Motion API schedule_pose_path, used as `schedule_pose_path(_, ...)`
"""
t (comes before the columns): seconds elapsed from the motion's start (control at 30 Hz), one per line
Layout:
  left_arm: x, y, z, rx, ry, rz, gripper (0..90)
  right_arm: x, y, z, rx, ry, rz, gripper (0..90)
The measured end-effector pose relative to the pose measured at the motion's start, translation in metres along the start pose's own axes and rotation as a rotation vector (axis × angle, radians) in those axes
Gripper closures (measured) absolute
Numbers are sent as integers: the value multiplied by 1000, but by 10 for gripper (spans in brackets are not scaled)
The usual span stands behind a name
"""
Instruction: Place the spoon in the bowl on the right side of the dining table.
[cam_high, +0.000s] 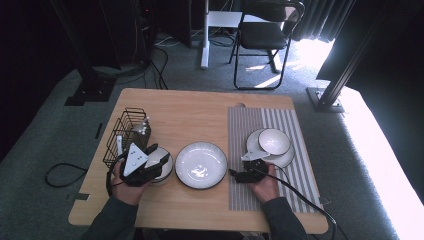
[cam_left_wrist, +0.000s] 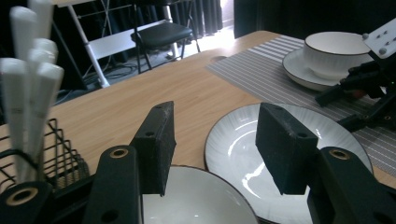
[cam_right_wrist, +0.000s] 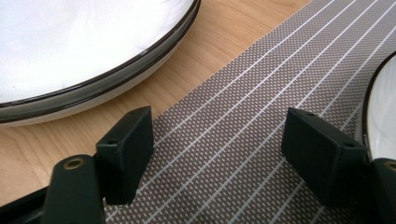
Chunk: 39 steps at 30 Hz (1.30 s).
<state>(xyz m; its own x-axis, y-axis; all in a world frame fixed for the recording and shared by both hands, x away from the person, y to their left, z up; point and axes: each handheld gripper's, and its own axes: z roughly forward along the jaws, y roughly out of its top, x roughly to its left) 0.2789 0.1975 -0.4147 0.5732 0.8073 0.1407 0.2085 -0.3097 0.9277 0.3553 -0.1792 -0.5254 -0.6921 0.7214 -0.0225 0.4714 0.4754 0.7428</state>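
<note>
While wide apart, both jaws empty.

Light: your sunlight pours in bright from the back right; the floor there glares white.
Dark: the room's back stays black.
Blur: your close white sticks look fuzzy.

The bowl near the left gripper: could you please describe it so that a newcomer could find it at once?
Start at the wooden table and go to the black wire basket near its left edge. Just right of it, below the left gripper, sits the small white bowl. Unlike the wide plate alongside and the bowl on the striped mat, it is deep and rests directly on wood.
</note>
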Motion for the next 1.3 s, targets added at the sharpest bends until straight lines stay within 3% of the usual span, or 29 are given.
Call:
schedule_pose_path(0.57,14,10,-15,-16,73,1,482,-2,0,1,6,20,16,260)
schedule_pose_path(0.77,20,10,-20,1,111,1,499,-2,0,1,6,20,16,260)
schedule_pose_path(1.07,34,1,-33,13,188,-30,516,-2,0,1,6,20,17,260)
schedule_pose_path(1.3,38,-10,-38,31,221,-43,542,-2,0,1,6,20,17,260)
